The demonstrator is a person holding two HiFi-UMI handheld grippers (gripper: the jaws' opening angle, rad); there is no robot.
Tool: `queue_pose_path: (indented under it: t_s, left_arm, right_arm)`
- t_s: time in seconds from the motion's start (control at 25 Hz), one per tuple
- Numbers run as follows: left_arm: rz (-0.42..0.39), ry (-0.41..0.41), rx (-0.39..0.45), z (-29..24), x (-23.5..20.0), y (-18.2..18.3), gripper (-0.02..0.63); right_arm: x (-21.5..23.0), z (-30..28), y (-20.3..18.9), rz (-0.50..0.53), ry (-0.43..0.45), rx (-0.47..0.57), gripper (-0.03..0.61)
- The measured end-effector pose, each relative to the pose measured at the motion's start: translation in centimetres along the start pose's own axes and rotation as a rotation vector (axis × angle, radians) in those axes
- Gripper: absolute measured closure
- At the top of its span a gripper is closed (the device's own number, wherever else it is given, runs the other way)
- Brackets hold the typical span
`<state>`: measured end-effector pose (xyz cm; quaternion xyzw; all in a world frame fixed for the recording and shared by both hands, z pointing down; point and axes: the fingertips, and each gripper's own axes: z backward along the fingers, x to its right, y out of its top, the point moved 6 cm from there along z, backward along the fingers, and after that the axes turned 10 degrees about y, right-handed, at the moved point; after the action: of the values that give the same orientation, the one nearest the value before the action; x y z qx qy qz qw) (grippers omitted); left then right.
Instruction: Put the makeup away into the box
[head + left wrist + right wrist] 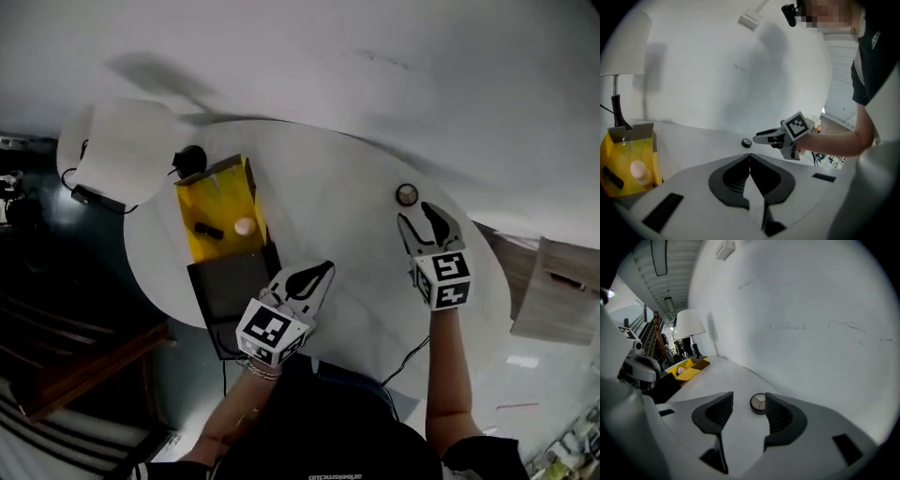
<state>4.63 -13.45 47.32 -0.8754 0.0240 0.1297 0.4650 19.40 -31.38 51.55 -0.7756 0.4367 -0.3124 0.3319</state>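
Hovering with jaws spread wide, right gripper (415, 213) points at the round compact (758, 403) just ahead; left gripper (750, 158), jaws pressed together, holds nothing.

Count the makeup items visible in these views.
3: a small black stick and a beige egg-shaped sponge lie inside the open yellow box; a round eyeshadow compact sits on the white table before the right claw. Others may be hidden.
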Motion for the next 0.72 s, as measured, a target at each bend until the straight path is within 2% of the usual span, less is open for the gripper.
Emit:
queue_pose_path:
  t_s: [0.44,0.72]
  left_arm:
    - [-0.009,0.026,-0.021,-0.7,-1.0,0.7,0.597]
    - [-0.01,0.021,-0.044,-0.8,-0.5,0.0,0.597]
  right_arm:
    - [2.3,-3.6,-2.3,-0.021,-0.084,-0.049,0.321]
    - [2.6,-4.9,-2.3,0.002,-0.077,-0.072,0.321]
